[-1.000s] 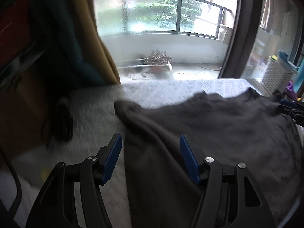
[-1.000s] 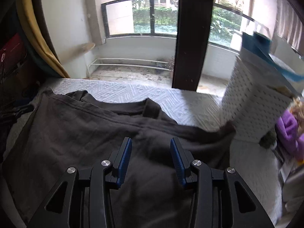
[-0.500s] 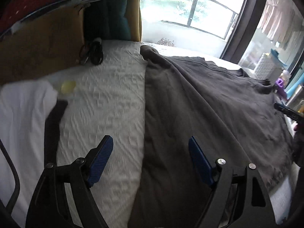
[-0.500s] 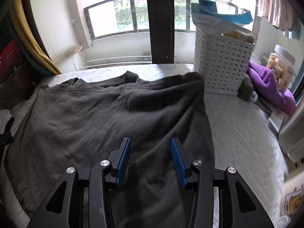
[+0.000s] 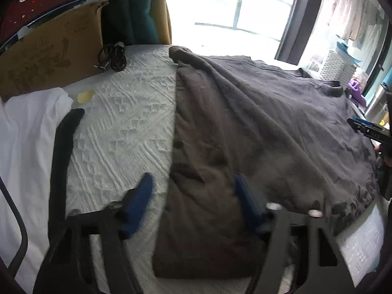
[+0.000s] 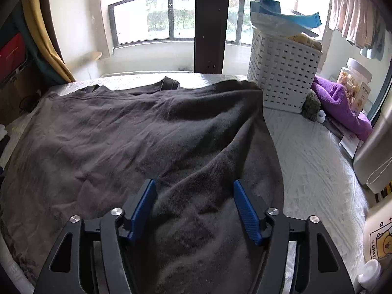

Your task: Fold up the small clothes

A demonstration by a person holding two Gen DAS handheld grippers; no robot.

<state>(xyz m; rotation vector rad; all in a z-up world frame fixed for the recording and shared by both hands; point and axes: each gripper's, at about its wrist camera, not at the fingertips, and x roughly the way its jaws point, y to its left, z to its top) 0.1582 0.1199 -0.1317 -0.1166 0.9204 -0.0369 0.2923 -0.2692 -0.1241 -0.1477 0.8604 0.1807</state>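
Both grippers have drawn back from the window end of the bed since a second ago, so each camera now takes in far more of the dark grey T-shirt (image 6: 137,137) and of the white textured bedspread (image 5: 122,127) under it. The left gripper (image 5: 193,201) has also swung off the window: the cardboard box (image 5: 49,58) at 10 o'clock and the coiled black cable (image 5: 114,54) at 11 were not in its view before. Its jaws, wider half a second ago, are closing with the shirt's folded left edge between them; the pads do not press on it. The right gripper (image 6: 194,204) was narrow a second ago and is opening, the folded right side of the shirt under the gap, nothing gripped. The shirt lies spread across the bed, both sides turned in, collar toward 12 o'clock. The white basket (image 6: 281,73), cut off at the right edge earlier, now stands whole at 1 o'clock, just beside the shirt's far corner.
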